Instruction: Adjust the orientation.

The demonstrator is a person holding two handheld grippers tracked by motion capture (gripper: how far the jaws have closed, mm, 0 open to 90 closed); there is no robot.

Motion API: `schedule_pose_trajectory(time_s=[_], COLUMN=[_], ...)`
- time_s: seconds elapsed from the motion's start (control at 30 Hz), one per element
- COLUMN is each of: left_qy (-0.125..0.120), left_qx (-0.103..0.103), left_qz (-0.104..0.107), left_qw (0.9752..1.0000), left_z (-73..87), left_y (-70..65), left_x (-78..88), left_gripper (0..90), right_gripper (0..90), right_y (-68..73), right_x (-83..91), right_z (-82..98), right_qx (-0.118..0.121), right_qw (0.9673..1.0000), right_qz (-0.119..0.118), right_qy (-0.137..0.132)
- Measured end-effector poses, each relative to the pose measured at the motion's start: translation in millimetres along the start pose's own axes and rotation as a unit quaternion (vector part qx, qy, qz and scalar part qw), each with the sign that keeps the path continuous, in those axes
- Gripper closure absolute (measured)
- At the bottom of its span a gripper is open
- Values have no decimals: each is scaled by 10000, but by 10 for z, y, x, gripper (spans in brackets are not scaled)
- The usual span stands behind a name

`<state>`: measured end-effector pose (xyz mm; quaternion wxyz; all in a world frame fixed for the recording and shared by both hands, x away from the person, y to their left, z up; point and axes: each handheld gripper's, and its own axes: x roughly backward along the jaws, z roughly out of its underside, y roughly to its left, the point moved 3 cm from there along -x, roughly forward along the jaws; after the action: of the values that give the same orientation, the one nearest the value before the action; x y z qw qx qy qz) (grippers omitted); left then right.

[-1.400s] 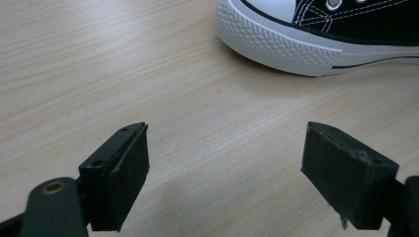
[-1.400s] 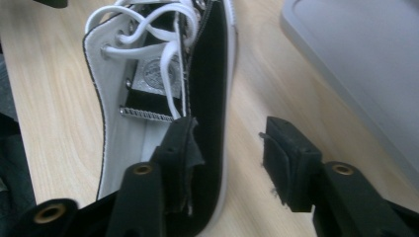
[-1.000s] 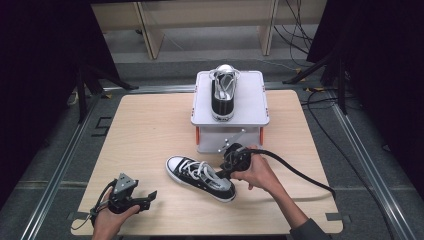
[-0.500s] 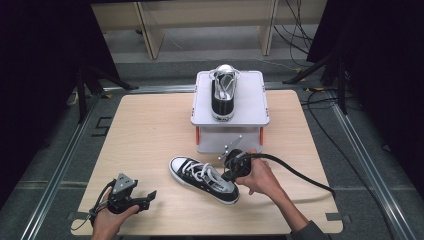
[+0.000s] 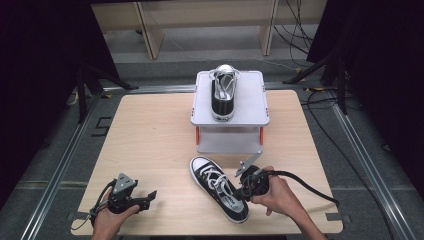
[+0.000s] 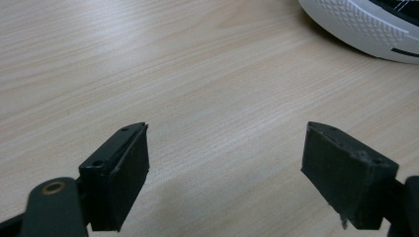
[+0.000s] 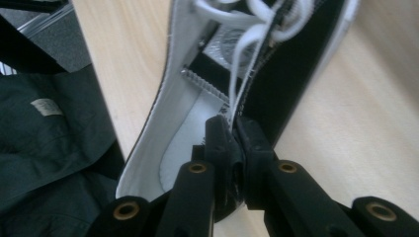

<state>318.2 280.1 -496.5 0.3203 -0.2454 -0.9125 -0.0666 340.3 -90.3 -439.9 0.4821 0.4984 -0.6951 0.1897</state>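
Right gripper (image 7: 232, 131) has its two black jaws pinched together on the white lace (image 7: 242, 94) of the black high-top sneaker (image 5: 220, 187), having just been closing and then easing a touch, with the lace caught between the pads right at the shoe's collar. That sneaker lies on the wooden table (image 5: 150, 135) near its front edge, toe pointing away toward the raised platform, heel toward the person's right hand. It looks like a light canvas shoe: the upper is soft and will fold, the rubber sole and toe cap are stiffer, and the lace is thin and limp, so a pull on it will likely drag or swing the shoe rather than lift it squarely. A firmer hold would probably be on the heel collar or the sole edge. Left gripper (image 5: 131, 196) rests near the front left corner of the table, jaws spread wide with nothing between them, well apart from the shoe. Two sneakers can be counted: this one, and a second sneaker (image 5: 223, 92) standing on the white platform (image 5: 252, 107) at the far middle of the table. Two grippers, one platform.
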Motion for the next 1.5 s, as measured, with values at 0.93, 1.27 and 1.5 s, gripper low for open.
schedule_pose_trajectory(time_s=[0.93,1.27,1.5], left_qy=[60,40,80], left_qx=[7,14,-20], left_qz=[-13,-18,-1], left_qw=[10000,10000,10000], left_z=[4,3,6], left_y=[-6,-3,-4], left_x=[-4,-3,0], left_gripper=[178,178,178], right_gripper=[521,556,674], right_y=[-98,-145,-174], right_x=[-130,-280,-310], right_z=[-424,-504,-516], right_qx=[-192,-124,-106], right_qw=[9958,9952,9956], right_qz=[870,863,741], right_qy=[191,436,564])
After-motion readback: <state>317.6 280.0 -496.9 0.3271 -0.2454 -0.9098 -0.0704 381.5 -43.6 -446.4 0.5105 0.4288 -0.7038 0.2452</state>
